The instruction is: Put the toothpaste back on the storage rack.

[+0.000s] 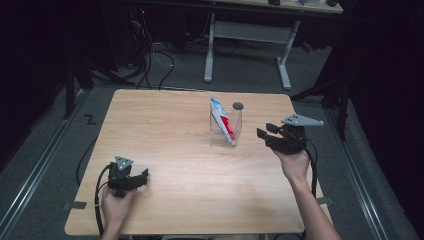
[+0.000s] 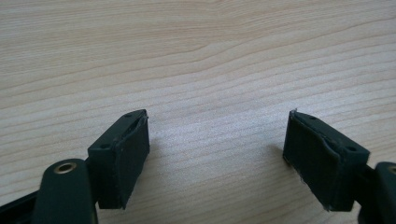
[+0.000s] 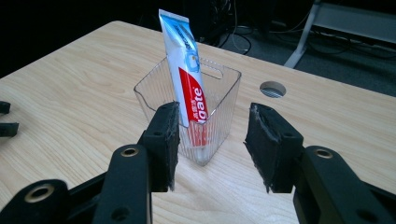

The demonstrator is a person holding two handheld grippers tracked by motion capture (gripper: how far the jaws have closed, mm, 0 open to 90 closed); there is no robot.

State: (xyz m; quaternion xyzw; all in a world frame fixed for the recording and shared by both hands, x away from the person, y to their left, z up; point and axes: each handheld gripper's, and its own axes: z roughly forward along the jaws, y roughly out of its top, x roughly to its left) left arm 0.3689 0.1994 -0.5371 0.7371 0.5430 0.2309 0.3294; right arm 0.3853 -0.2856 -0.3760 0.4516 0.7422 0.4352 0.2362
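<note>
Toothpaste tube stands tilted in ribbed clear plastic bin.

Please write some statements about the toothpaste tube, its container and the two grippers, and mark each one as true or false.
1. The white, blue and red toothpaste tube stands inside the clear ribbed plastic container. True.
2. The tube lies flat on the light wooden table. False: it leans upright in the container.
3. The right gripper has its jaws apart, with nothing between them. True.
4. The right gripper clamps the container's wall. False: its jaws stand short of the container, not touching it.
5. The left gripper holds the tube. False: its jaws are open above bare wood.
</note>
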